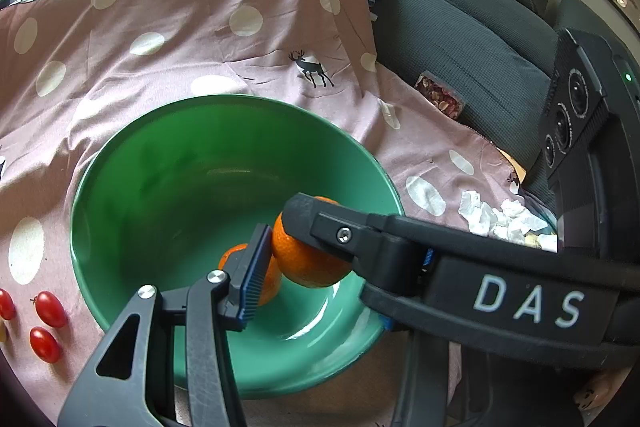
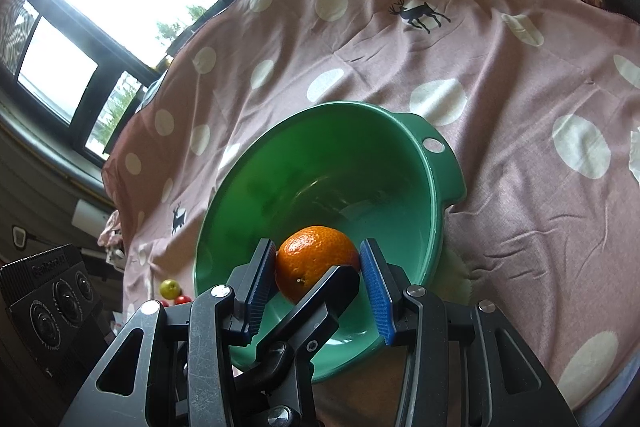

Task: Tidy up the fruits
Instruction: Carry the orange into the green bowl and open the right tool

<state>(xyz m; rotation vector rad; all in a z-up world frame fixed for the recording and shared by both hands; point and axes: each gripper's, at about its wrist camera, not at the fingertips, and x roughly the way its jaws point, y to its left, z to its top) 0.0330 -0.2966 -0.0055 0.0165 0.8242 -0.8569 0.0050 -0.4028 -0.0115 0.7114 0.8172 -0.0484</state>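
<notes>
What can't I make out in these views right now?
1. Lower orange, left wrist view: mostly hidden behind the left hand-held gripper's pad.
2. That gripper's second finger: covered by the right hand-held gripper, so its opening is unclear.
3. Cherry tomatoes: cut off at the left edge, count unknown.

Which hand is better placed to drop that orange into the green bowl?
Right. The right gripper clamps the orange directly above the green bowl, so it only needs to open. One left finger merely crosses in front, gripping nothing.
</notes>
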